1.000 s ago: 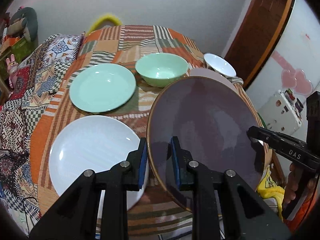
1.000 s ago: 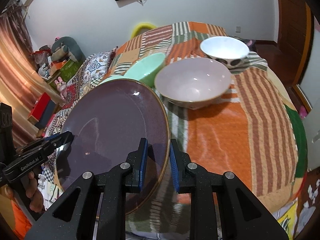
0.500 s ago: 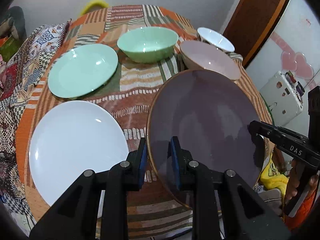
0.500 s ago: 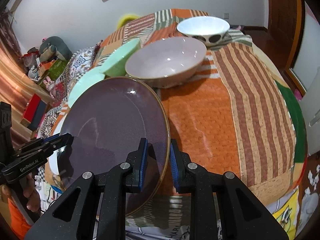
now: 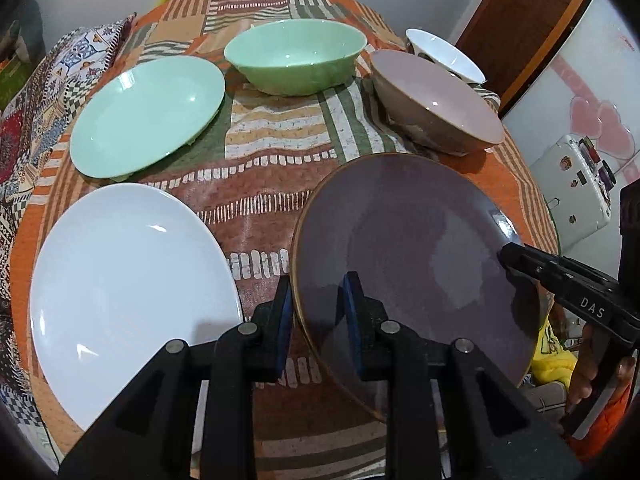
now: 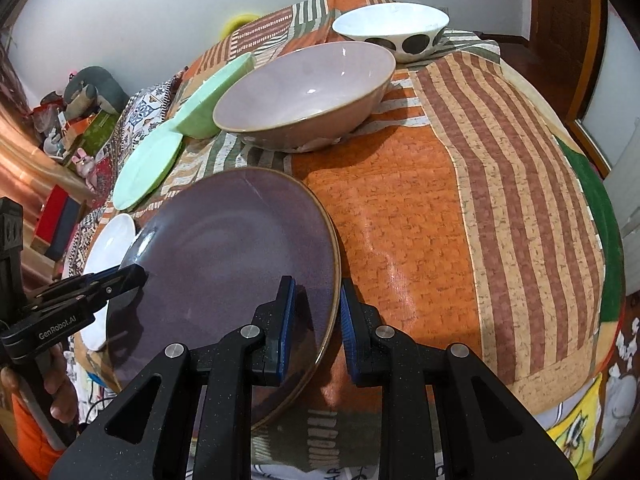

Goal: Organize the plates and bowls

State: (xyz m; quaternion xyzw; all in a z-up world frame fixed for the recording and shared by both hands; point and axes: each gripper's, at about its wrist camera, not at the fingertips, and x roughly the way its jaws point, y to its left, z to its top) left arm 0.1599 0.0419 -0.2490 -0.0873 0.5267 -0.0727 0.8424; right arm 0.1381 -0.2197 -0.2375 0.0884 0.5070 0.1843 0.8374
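A purple plate (image 5: 412, 248) with a gold rim is held low over the patchwork cloth by both grippers. My left gripper (image 5: 316, 312) is shut on its left rim; my right gripper (image 6: 316, 312) is shut on its right rim (image 6: 328, 264). Each gripper shows in the other's view: the right one (image 5: 520, 258), the left one (image 6: 124, 280). A white plate (image 5: 124, 288) lies to the left, a green plate (image 5: 148, 116) behind it. At the back stand a green bowl (image 5: 296, 60), a pink bowl (image 5: 436, 100) and a white spotted bowl (image 6: 392, 26).
The round table (image 6: 460, 208) drops away at its front and right edges. A wooden door (image 5: 516, 20) and a white appliance (image 5: 576, 188) stand to the right. Toys and boxes (image 6: 80, 112) crowd the floor at the left.
Both grippers have carried the purple plate down and forward toward the cloth, in front of the pink bowl. The plate has tilted from steep to nearly flat.
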